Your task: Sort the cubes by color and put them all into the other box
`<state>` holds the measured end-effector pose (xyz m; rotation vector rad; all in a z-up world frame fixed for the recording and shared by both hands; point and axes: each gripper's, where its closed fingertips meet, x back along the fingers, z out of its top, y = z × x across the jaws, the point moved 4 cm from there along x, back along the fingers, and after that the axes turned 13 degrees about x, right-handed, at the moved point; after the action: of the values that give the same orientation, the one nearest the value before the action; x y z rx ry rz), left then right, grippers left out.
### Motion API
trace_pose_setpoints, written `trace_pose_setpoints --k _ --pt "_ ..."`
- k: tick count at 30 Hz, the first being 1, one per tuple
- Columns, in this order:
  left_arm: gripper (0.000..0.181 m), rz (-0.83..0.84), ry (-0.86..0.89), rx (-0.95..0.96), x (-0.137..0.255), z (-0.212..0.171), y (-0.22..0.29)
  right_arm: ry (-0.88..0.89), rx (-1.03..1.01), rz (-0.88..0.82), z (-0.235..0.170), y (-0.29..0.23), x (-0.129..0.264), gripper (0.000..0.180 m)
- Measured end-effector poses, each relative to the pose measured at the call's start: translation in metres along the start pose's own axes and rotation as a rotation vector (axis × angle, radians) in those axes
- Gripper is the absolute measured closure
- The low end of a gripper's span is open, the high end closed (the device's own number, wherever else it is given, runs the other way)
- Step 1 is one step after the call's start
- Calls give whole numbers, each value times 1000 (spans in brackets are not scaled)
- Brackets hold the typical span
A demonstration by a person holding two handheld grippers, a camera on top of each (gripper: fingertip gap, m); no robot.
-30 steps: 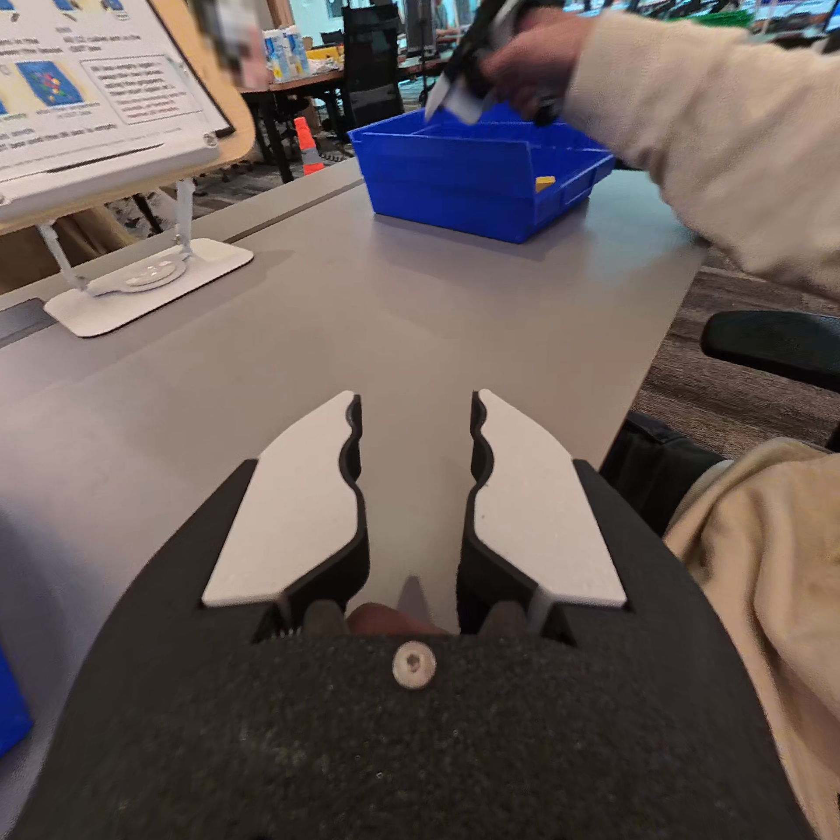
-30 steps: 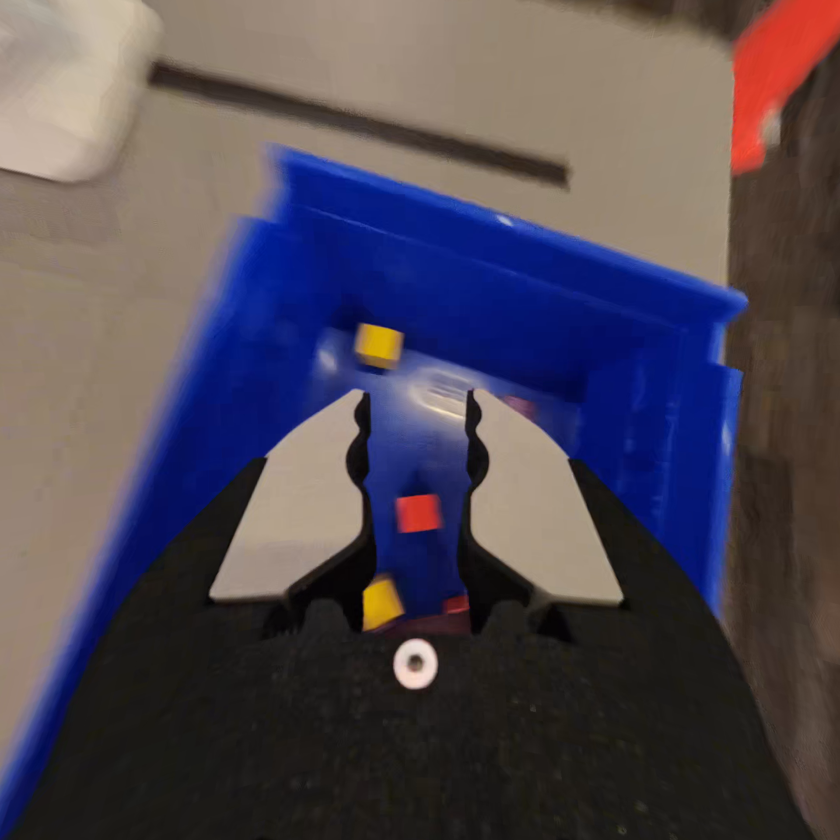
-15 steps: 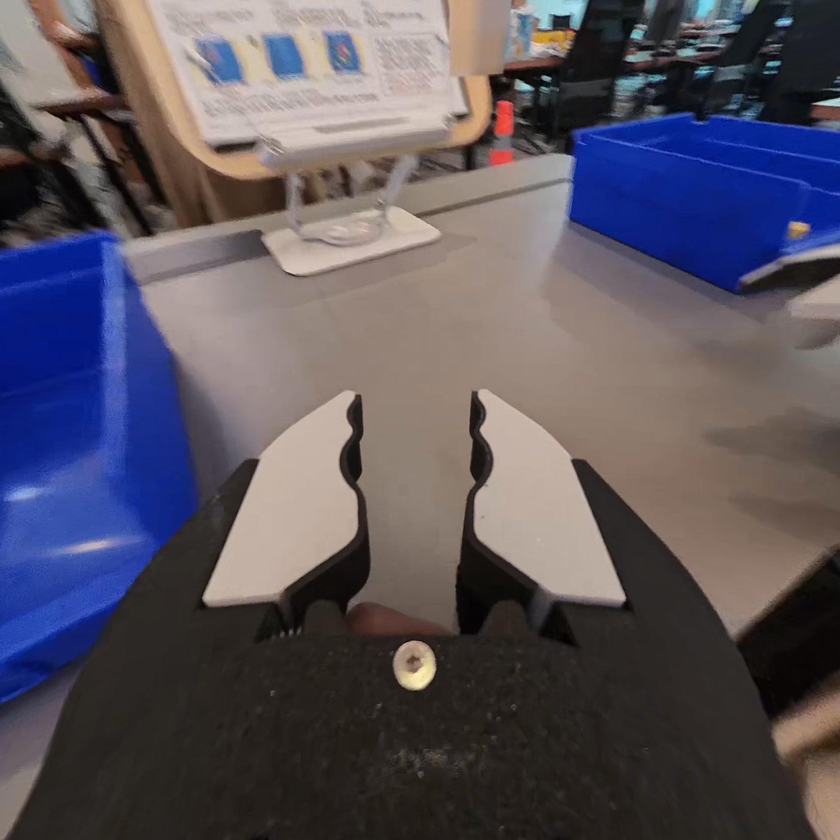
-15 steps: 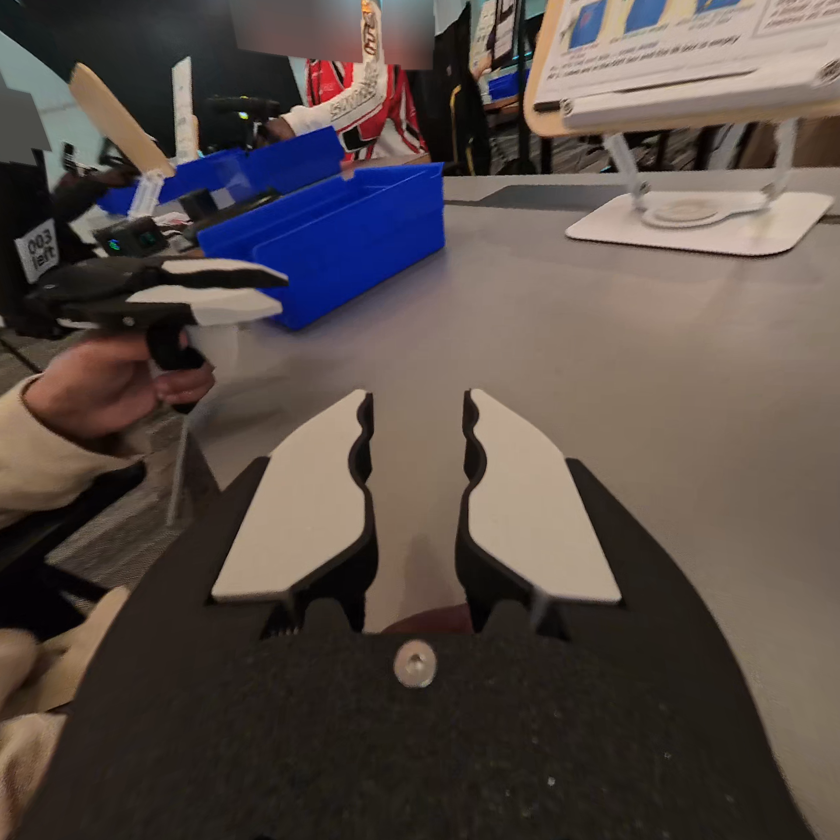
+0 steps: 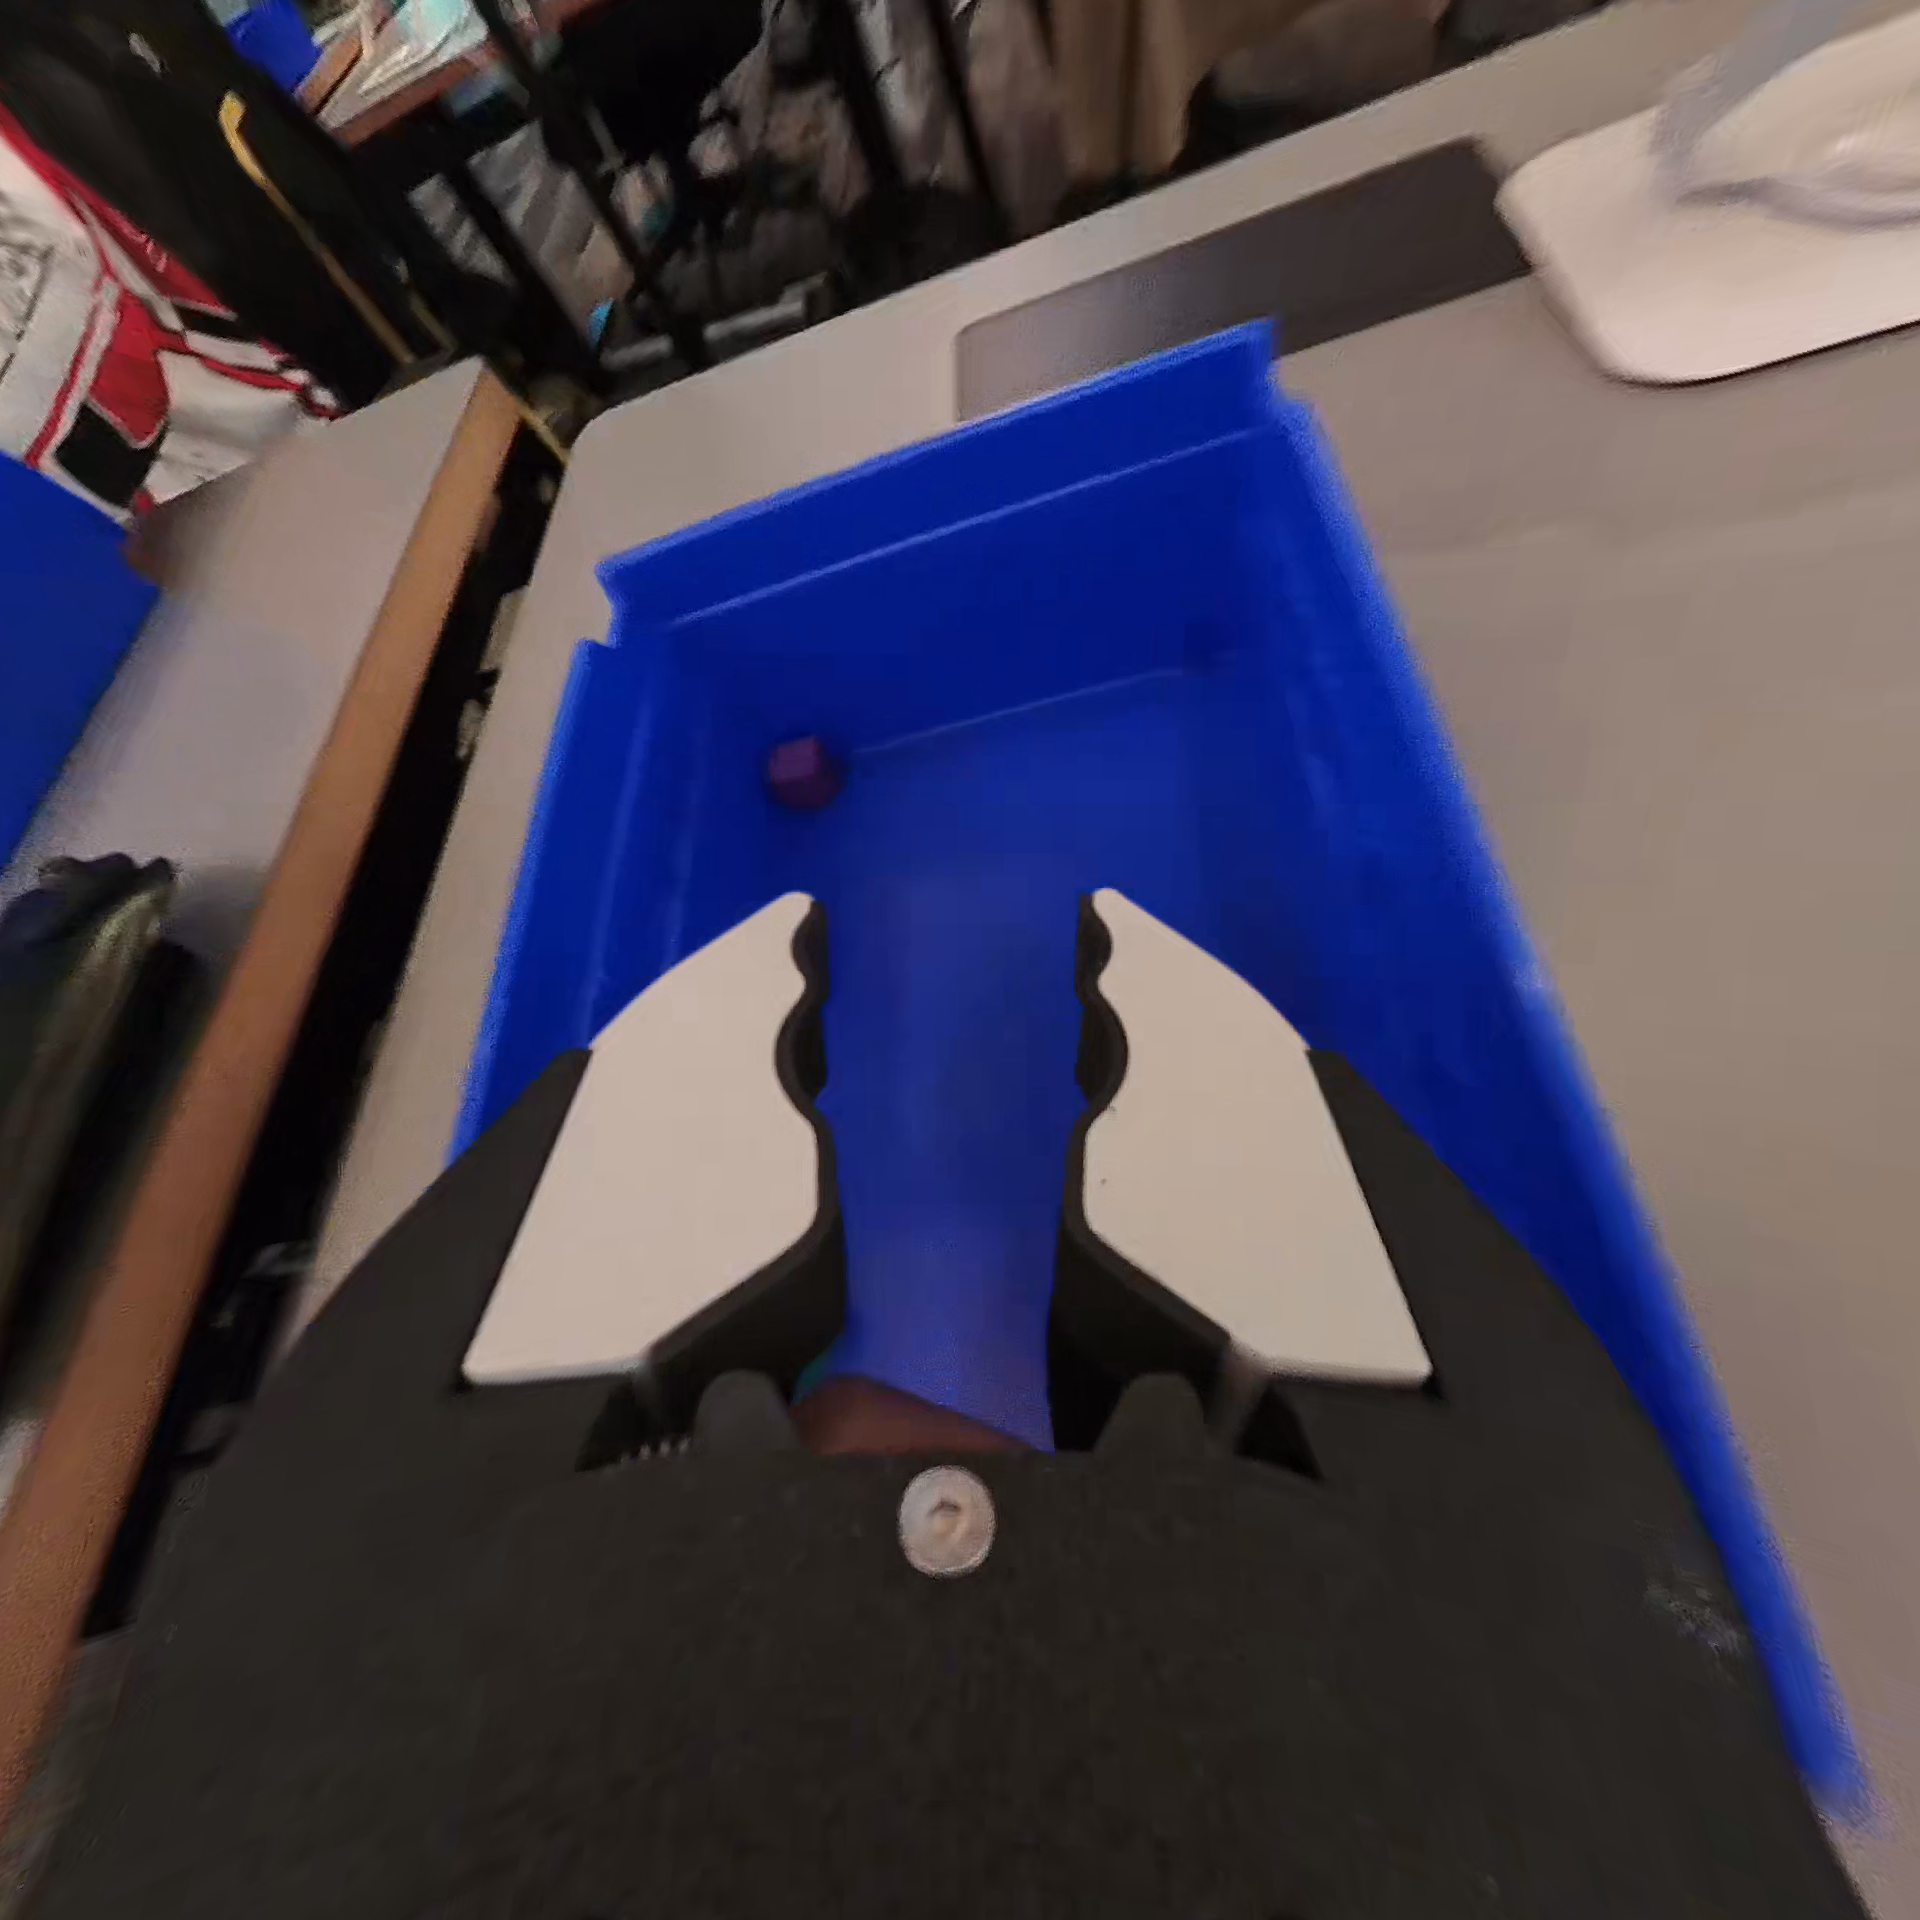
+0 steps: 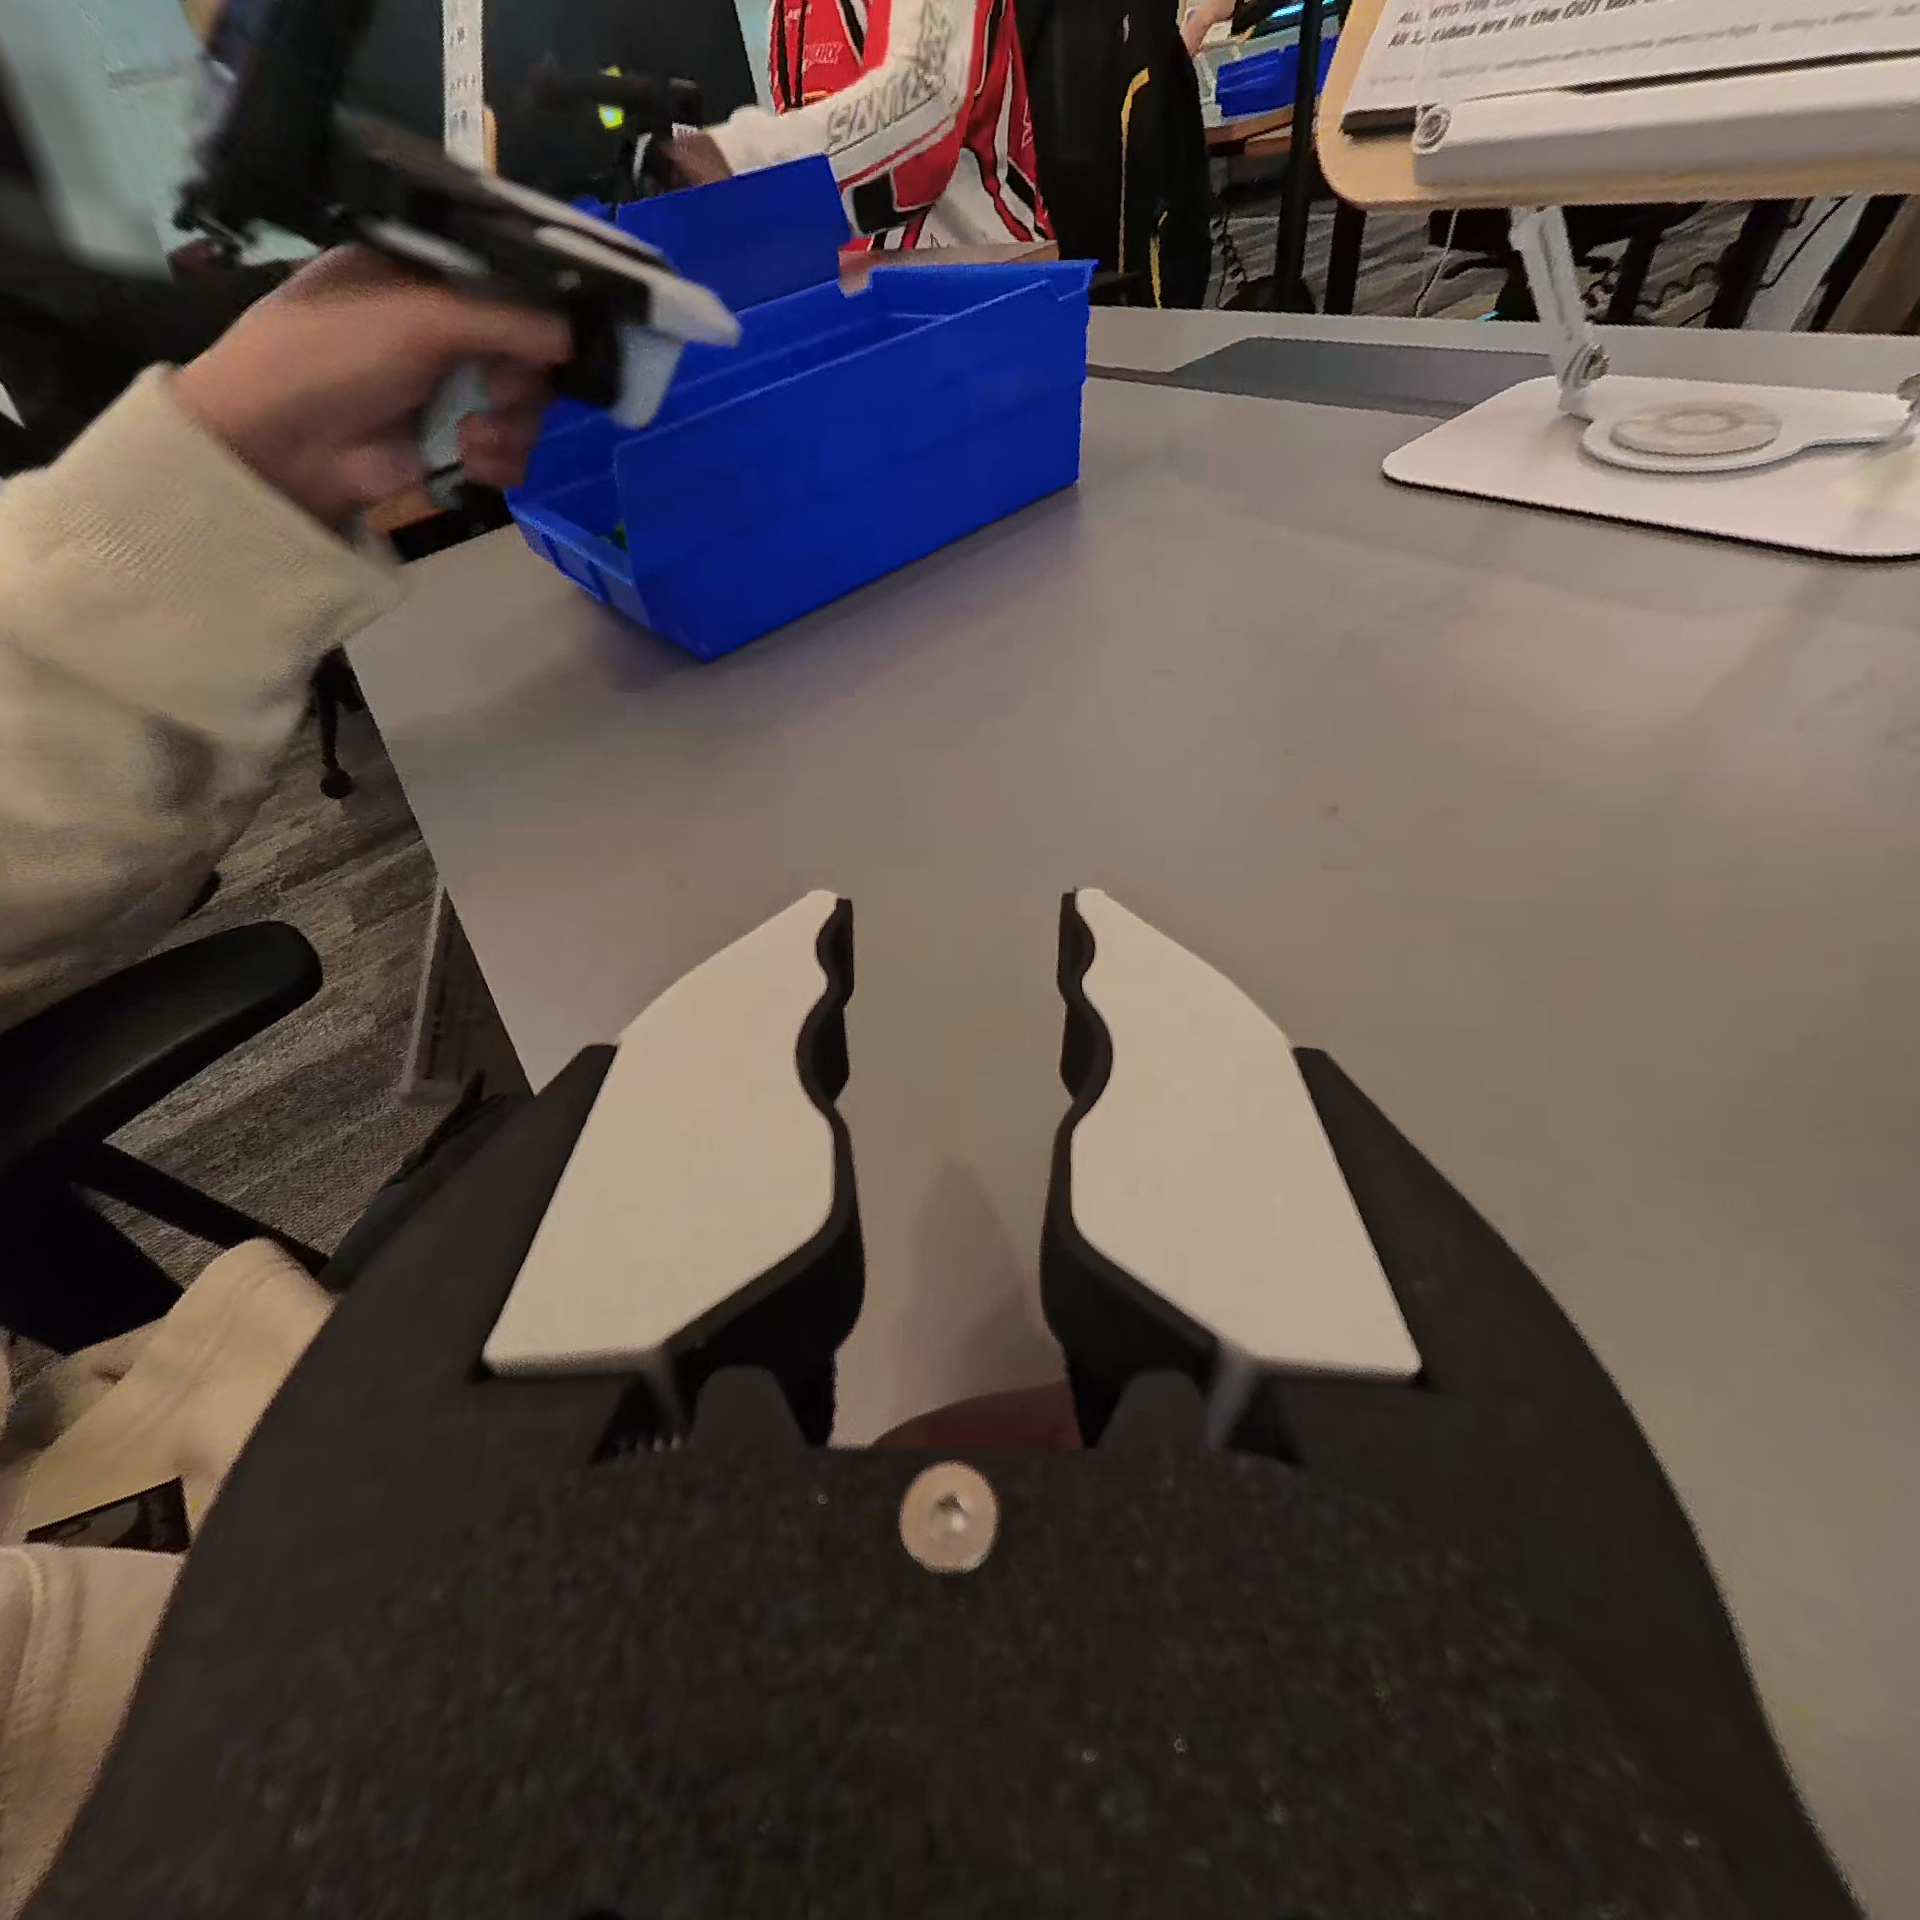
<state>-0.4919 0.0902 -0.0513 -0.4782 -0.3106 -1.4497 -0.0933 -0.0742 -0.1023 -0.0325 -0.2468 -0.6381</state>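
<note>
Left gripper [image 5: 945,914]: jaws apart, empty, poised above the blue box [image 5: 1340,582]. Ahead and left of the jaws, a purple cube [image 5: 800,771] sits in the far-left corner, against the walls. Risk: wall contact blocks jaw closure, so the grasp slips. Right gripper [image 6: 956,904]: jaws apart, empty, over bare worktop [image 6: 1351,779].

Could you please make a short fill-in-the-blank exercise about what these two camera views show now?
1. The left hand-held gripper hangs over a bin whose colour is ____.
2. The one cube visible in that bin is ____ in colour.
3. That cube lies in the far-____ corner of the bin floor.
4. Between its open fingers, the right hand-held gripper holds ____.

Missing words: blue; purple; left; nothing
</note>
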Motion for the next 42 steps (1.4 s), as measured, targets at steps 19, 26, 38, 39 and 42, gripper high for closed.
trace_pose_setpoints --k 19,26,38,39,42 --pt "155 499 -424 -256 -199 -12 -61 -7 -38 42 -4 4 7 145" --pt "157 375 -393 -113 -185 -10 -57 -19 -30 56 -4 2 4 146" --pt "158 -533 251 61 25 35 33 31 -188 87 -1 24 12 146" --pt "158 -601 267 65 39 32 40 48 -250 115 -1 27 12 146" --pt "158 -812 311 86 74 29 66 110 -448 243 8 31 5 145"
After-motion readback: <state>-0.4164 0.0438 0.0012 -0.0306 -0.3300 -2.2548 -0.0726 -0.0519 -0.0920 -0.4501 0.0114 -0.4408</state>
